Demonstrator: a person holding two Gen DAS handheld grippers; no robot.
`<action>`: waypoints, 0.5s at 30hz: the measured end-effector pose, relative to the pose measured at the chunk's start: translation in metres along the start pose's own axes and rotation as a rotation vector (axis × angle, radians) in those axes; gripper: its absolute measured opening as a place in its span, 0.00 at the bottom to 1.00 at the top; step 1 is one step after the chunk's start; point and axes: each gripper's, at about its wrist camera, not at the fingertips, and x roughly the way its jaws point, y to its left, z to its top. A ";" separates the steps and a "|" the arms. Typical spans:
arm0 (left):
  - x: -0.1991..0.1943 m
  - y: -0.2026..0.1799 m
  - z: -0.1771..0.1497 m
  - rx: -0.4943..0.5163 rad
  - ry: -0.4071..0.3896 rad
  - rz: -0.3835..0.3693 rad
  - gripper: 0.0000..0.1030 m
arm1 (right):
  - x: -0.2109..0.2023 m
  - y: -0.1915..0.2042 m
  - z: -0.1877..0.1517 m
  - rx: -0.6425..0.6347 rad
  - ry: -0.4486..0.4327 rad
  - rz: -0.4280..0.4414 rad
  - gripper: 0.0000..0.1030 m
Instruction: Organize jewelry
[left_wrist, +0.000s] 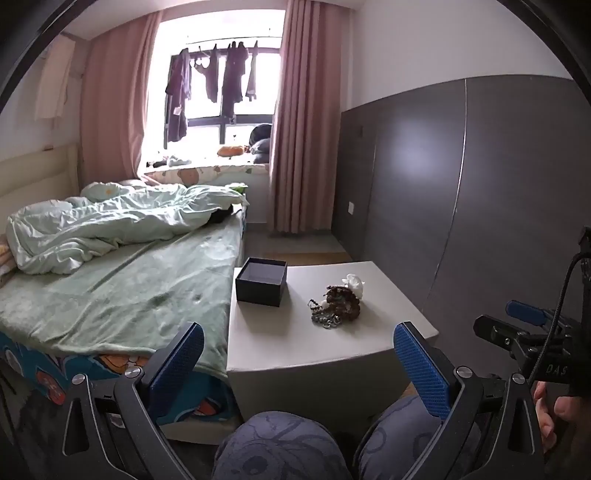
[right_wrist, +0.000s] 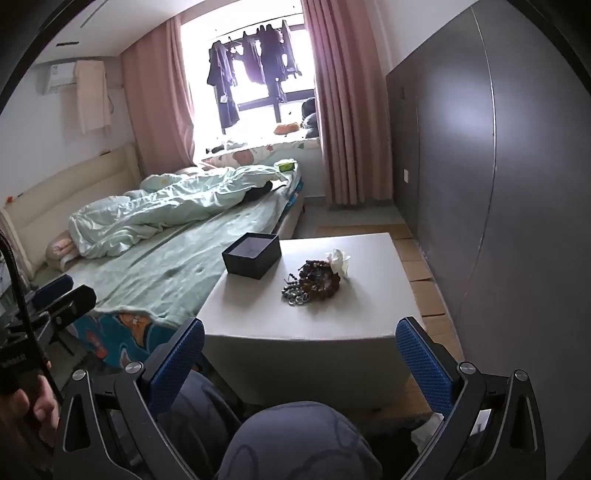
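A pile of beaded jewelry (left_wrist: 338, 304) lies on a white side table (left_wrist: 280, 343), with a white flower piece (left_wrist: 354, 285) at its far edge. An open dark box (left_wrist: 261, 280) stands at the table's far left corner. The same pile (right_wrist: 314, 283), flower piece (right_wrist: 338, 260) and box (right_wrist: 252, 255) show in the right wrist view on the table (right_wrist: 258, 314). My left gripper (left_wrist: 299, 350) is open and empty, held back from the table's near edge. My right gripper (right_wrist: 300, 350) is open and empty, also short of the table.
A bed (left_wrist: 110, 288) with a green sheet and rumpled quilt touches the table's left side. A grey wall panel (left_wrist: 461, 192) runs along the right. My knees (left_wrist: 280, 446) are below the grippers. The right gripper shows at the left view's edge (left_wrist: 524, 325).
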 end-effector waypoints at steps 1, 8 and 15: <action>0.001 0.000 0.000 -0.003 0.001 -0.003 1.00 | 0.001 0.000 -0.001 0.001 0.002 -0.002 1.00; 0.001 0.000 0.001 -0.008 -0.002 -0.003 1.00 | -0.002 -0.003 0.000 0.013 -0.003 0.003 1.00; 0.002 -0.001 0.000 -0.013 -0.001 -0.002 1.00 | -0.004 -0.002 0.002 0.003 -0.004 0.004 1.00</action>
